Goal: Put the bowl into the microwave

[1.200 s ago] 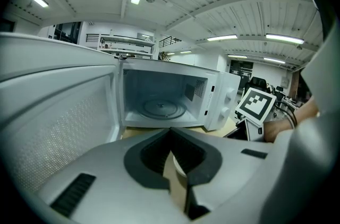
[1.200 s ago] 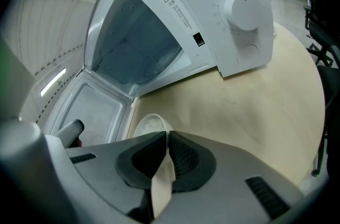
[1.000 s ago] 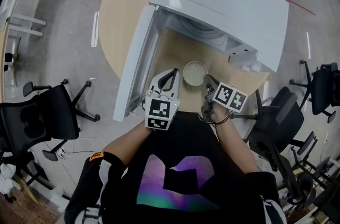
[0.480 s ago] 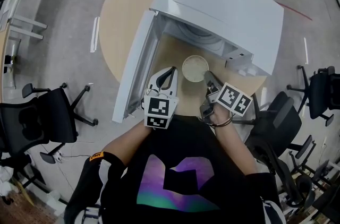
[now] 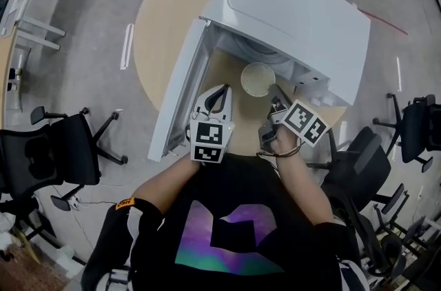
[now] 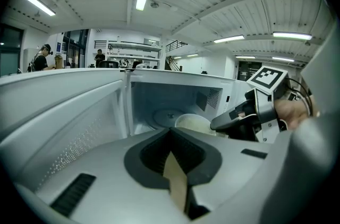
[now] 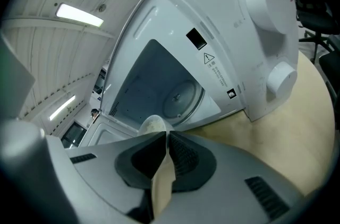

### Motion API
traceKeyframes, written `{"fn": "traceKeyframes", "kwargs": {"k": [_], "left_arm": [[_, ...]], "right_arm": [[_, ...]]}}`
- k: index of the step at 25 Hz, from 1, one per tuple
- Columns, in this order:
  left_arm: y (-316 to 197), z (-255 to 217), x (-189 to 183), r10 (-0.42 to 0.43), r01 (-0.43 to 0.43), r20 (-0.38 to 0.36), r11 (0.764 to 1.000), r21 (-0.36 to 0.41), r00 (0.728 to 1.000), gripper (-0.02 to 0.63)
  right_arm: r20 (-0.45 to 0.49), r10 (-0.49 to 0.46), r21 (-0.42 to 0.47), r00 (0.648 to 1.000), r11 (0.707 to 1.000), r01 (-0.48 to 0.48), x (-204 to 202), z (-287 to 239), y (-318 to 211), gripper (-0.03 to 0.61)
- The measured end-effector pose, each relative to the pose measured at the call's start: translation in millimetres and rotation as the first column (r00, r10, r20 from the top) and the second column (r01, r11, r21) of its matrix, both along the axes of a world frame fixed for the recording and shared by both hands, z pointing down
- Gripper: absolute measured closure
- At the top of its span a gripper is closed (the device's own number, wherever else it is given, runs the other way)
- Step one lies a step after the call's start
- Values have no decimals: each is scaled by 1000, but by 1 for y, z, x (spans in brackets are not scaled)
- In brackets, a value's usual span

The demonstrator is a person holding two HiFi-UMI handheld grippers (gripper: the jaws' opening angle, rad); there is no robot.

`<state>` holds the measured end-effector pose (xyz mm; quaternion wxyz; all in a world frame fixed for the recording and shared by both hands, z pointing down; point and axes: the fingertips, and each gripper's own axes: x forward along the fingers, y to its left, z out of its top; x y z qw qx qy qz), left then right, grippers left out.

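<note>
At the mouth of the microwave [image 5: 296, 7], the bowl [image 5: 258, 78] is held by its near rim in the right gripper [image 5: 274, 94], whose jaws are pressed together on that rim. In the head view, the bowl lies at 12 o'clock from the claw. The cavity and its turntable [image 7: 183, 96] lie further out along the same 12 o'clock line. You should expect the next move to be a straight push forward, followed by a release onto the turntable. The left gripper [image 5: 222, 94] sits at 8 o'clock from the bowl, apart from it, with its jaws closed on nothing. The open door [image 5: 178, 93] stands at 9 o'clock; keep your left gripper clear of it.
</note>
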<state>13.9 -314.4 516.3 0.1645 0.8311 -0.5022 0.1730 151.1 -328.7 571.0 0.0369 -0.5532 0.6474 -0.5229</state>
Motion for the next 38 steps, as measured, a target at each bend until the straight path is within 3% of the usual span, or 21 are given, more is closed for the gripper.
{"fn": "traceKeyframes", "kwargs": {"k": [18, 31, 38], "left_arm": [[-39, -13, -5, -27, 27, -42, 1000, -7, 999, 568], [-63, -7, -9, -42, 41, -37, 999, -31, 998, 568], [-66, -8, -10, -29, 28, -28, 999, -33, 999, 568]], "right_arm": [[57, 193, 50, 980, 979, -196, -3, 16, -87, 558], [83, 281, 61, 956, 956, -286, -1, 33, -130, 558], [59, 302, 127, 952, 943, -307, 0, 29, -139, 558]]}}
